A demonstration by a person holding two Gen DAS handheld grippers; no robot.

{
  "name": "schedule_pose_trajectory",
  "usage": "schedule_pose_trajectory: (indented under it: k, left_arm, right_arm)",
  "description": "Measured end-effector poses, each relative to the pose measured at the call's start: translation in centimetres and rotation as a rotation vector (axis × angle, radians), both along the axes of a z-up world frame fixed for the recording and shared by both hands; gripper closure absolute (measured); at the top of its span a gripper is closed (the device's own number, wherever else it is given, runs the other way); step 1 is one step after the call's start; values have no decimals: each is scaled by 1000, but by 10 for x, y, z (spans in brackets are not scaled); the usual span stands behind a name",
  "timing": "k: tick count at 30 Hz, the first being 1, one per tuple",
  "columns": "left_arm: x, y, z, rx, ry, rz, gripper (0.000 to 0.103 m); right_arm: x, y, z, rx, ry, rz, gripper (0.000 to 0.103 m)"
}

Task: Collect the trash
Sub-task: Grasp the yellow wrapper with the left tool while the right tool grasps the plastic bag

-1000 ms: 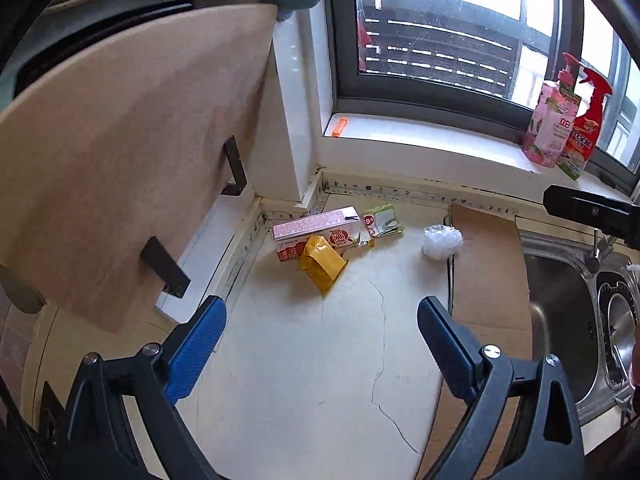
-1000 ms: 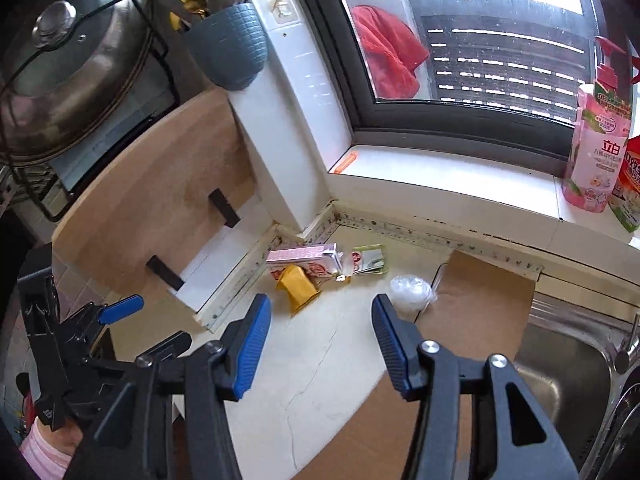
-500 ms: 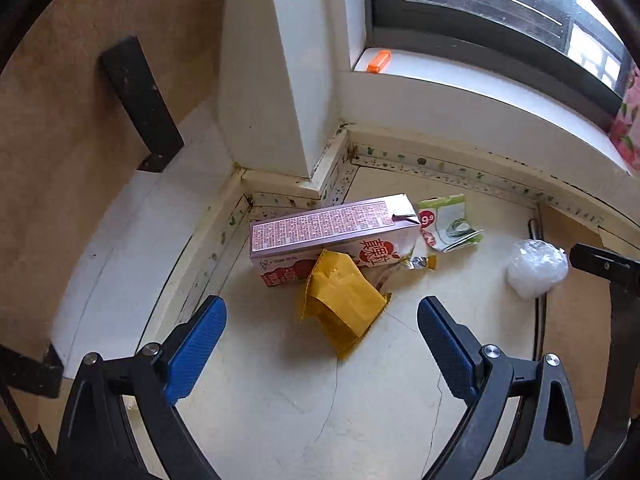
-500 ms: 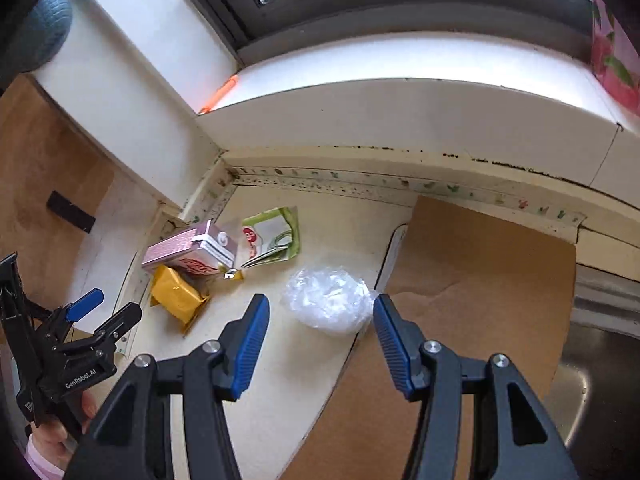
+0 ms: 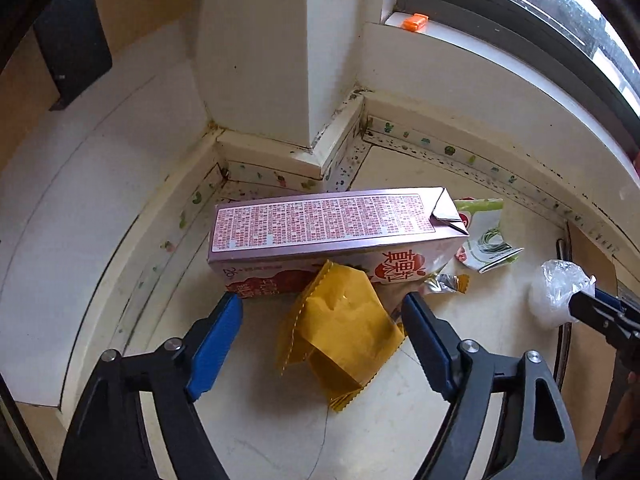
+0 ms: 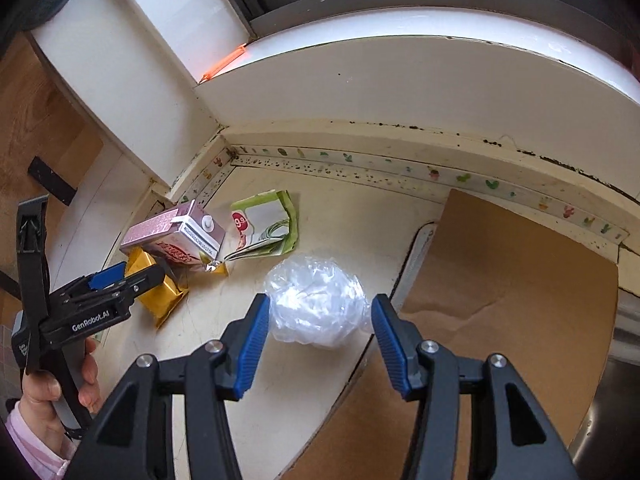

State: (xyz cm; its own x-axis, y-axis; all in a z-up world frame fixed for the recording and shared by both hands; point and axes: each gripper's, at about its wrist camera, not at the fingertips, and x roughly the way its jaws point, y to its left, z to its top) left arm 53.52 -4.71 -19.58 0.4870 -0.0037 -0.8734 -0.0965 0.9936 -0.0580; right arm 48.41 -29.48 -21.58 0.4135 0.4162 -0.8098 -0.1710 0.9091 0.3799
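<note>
A pink drink carton [image 5: 328,232] lies on its side in the counter corner; it also shows in the right wrist view [image 6: 176,236]. A crumpled yellow wrapper [image 5: 340,328] lies in front of it, between the fingers of my open left gripper [image 5: 322,316]. A green and white packet [image 6: 264,228] lies right of the carton. A clear crumpled plastic bag [image 6: 316,304] sits between the fingers of my open right gripper [image 6: 316,320]. The left gripper [image 6: 120,280] shows in the right wrist view, over the yellow wrapper [image 6: 160,300].
A brown paper sheet [image 6: 500,312] covers the counter at the right, next to a metal sink [image 6: 616,400]. An orange clip [image 5: 415,22] lies on the windowsill. A white pillar [image 5: 256,52] and a wall close the corner behind the trash.
Both grippers have moved down and forward toward the counter. The left now straddles the yellow wrapper; the right now straddles the plastic bag. Both stay open.
</note>
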Motion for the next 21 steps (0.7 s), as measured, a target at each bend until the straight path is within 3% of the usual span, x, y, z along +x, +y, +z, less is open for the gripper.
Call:
schedule_pose_trajectory:
  k: [5,8,15,21]
  left_arm:
    - [5,0,-9,-49,20,15,47]
    - [4,1,-10,-66,21,17,64]
    - [-10,-6,-1,-46,12,-18,70]
    - [-42,-11,26,-53,-5,-73,71]
  right_arm:
    - [-3,7,-5,-7,0,31,71]
    - [-5,7,-5,3,-2,26,76]
    - [-15,10,1,20,-4,26,82]
    - [-41,11,21,54,-19,47,82]
